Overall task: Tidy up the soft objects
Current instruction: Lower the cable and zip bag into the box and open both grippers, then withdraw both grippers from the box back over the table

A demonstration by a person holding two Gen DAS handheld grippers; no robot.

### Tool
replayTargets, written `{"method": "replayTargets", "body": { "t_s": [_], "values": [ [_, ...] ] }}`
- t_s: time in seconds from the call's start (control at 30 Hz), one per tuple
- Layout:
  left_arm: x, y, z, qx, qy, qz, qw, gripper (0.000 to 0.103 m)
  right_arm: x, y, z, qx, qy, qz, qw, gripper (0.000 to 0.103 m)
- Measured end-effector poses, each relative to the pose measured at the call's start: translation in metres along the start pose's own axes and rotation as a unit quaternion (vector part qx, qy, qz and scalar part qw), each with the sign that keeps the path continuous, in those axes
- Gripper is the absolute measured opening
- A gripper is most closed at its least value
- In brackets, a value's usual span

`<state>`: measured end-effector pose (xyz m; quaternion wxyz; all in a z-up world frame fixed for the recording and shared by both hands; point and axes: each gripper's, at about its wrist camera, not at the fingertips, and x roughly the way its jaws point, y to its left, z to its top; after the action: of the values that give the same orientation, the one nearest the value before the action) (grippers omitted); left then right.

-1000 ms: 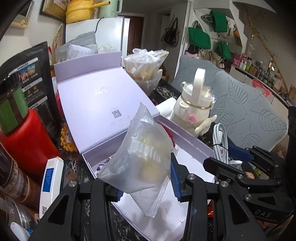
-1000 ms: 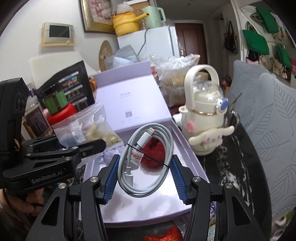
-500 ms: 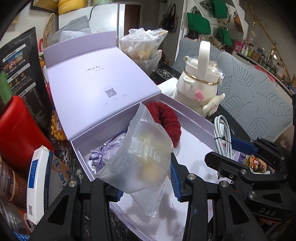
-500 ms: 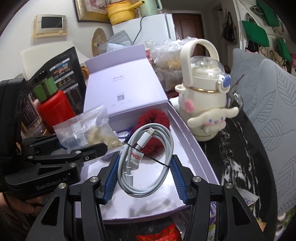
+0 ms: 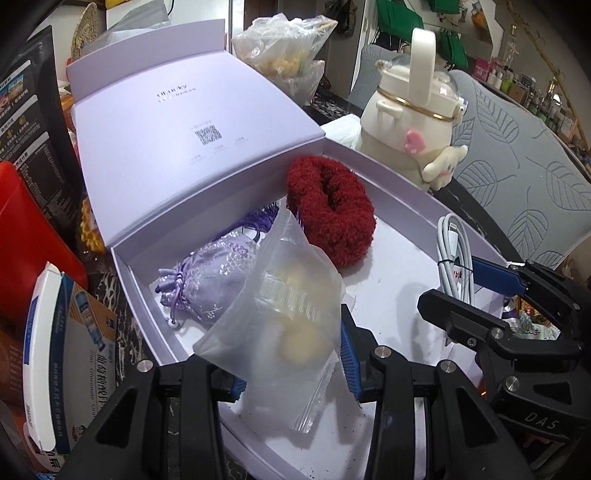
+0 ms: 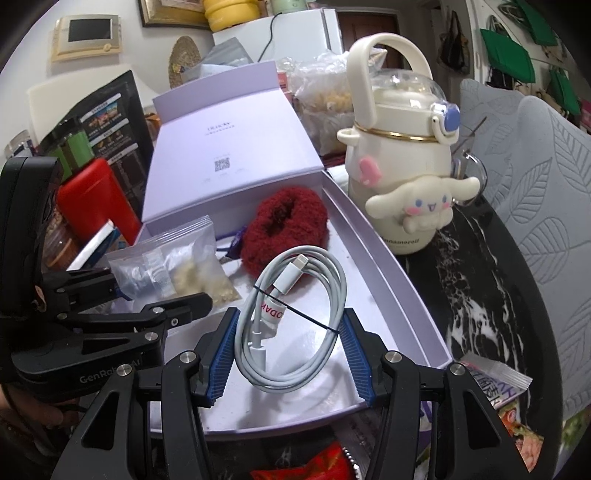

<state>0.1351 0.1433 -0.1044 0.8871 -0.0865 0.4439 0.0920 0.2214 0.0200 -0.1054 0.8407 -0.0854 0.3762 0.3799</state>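
Left claw (image 5: pixel 291 354) clamped on zip bag (image 5: pixel 280 314) over lilac box (image 5: pixel 136 295) | right claw (image 6: pixel 288 350) clamped on coiled white cable (image 6: pixel 295 321) over same box | red scrunchie (image 5: pixel 332 218), purple pouch (image 5: pixel 210 280) inside box

**Cluttered kitchen corner**

A white refrigerator (image 6: pixel 295 33) stands against the back wall beside a dark brown door (image 6: pixel 364 26). Green bags (image 6: pixel 508 55) hang on the right wall. A grey leaf-patterned cushion (image 6: pixel 535 177) borders the black marbled tabletop (image 6: pixel 476 288).
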Motion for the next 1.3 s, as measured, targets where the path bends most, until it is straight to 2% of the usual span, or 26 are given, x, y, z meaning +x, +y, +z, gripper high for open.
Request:
{"method": "replayTargets", "body": {
  "t_s": [0.37,0.57,0.67,0.83,0.97,1.3],
  "values": [
    [0.010,-0.004,0.000,0.011,0.013,0.023,0.9996,0.041,0.006,0.004,-0.003,-0.007,0.006,-0.010,1.000,0.055],
    [0.012,-0.007,0.001,0.013,0.020,0.029,0.9993,0.041,0.005,0.002,-0.002,-0.003,0.001,-0.015,1.000,0.068],
    [0.014,-0.010,0.003,0.015,0.026,0.032,0.9990,0.052,0.004,0.002,-0.002,-0.002,0.002,-0.016,1.000,0.070],
    [0.012,-0.012,0.005,0.015,0.026,0.038,0.9988,0.076,0.002,-0.006,-0.001,0.018,0.013,-0.014,1.000,0.070],
    [0.007,-0.013,0.009,0.015,0.017,0.047,0.9986,0.076,-0.005,-0.007,0.001,0.021,0.008,-0.012,1.000,0.073],
    [-0.025,-0.013,0.017,0.006,-0.021,0.051,0.9985,0.077,-0.032,0.003,0.010,0.009,-0.011,-0.019,1.000,0.073]
  ]
}}
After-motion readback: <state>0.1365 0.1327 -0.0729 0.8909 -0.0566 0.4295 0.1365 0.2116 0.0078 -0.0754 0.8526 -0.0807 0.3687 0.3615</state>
